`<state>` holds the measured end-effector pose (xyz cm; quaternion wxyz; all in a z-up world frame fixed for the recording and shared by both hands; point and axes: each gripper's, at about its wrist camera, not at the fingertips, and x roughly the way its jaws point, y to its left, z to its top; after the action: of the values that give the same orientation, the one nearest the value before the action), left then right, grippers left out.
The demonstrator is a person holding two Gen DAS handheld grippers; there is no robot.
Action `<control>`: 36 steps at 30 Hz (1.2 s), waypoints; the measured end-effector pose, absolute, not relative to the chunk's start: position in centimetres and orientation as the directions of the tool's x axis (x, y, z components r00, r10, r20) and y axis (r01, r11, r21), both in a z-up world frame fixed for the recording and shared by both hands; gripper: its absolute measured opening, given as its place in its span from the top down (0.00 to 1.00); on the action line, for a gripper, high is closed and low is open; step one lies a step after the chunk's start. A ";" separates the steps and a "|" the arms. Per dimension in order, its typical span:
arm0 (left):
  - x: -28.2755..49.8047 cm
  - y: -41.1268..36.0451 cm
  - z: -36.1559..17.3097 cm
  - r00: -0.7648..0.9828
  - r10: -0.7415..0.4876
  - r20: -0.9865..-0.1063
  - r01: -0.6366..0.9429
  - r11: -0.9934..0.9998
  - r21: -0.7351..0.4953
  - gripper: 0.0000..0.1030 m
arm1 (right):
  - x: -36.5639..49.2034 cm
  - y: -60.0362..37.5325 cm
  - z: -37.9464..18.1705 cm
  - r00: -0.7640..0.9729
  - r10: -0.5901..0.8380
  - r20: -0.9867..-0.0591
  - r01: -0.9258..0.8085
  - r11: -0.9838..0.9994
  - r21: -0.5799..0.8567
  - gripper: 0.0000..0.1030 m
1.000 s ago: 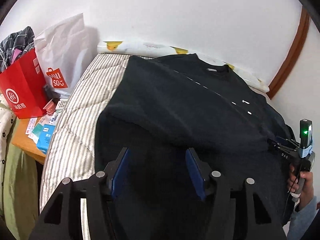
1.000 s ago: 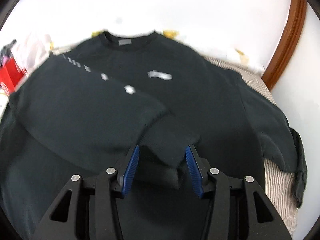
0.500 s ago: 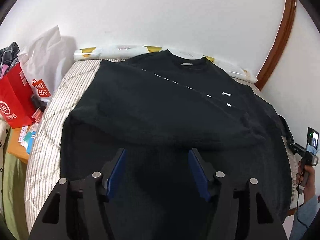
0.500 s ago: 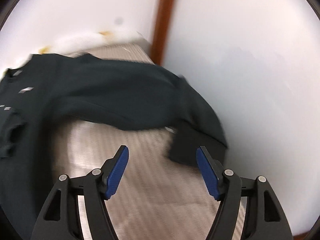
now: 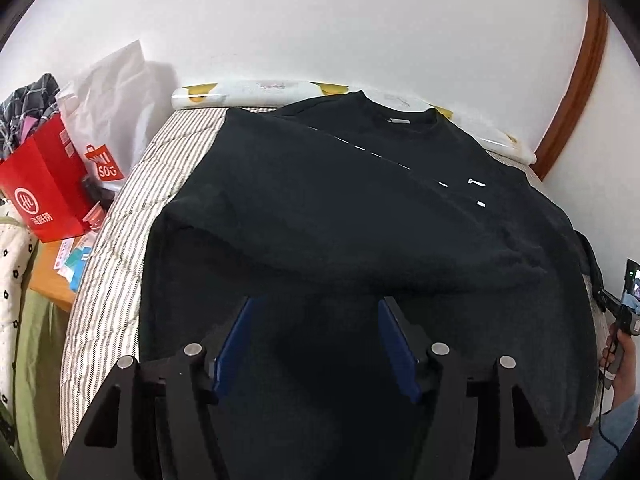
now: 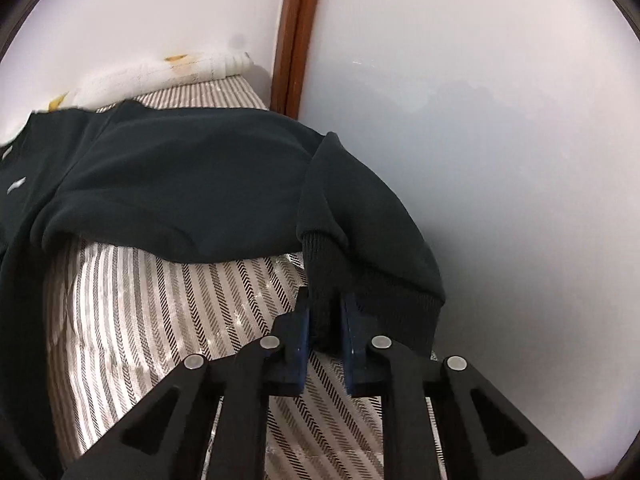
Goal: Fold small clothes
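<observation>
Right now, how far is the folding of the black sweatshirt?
Done: one sleeve already lies folded across the black sweatshirt on the striped bed. In hand: the right gripper has just closed on the ribbed cuff of the other sleeve; the left gripper is open above the lower body. Left: bring that sleeve across, then fold the body.

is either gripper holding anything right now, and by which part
The right gripper has just closed on the black sweatshirt's ribbed sleeve cuff. The left gripper is open, holding nothing.
</observation>
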<state>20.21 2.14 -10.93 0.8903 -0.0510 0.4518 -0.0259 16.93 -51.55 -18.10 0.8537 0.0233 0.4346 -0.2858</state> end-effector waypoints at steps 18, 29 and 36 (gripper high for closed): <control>18.3 9.5 -11.3 0.590 -0.060 -0.805 -0.064 0.991 -0.121 0.41 | 19.6 -34.0 -1.0 0.786 -0.032 -0.617 0.167 0.972 0.162 0.91; 19.2 13.7 -12.6 0.593 -0.093 -0.800 -0.098 0.978 -0.187 0.41 | 25.3 -16.7 -1.0 0.755 0.286 -0.590 -0.107 0.942 0.319 0.91; 19.7 14.3 -13.2 0.592 -0.120 -0.797 -0.084 0.974 -0.209 0.41 | 28.8 -7.7 -3.4 0.668 0.445 -0.596 -0.268 0.891 0.366 0.91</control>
<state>19.66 14.27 -13.22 0.8851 -0.1129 0.4514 -0.0102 28.76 -7.71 -3.36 0.9048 0.1245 0.3564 0.1970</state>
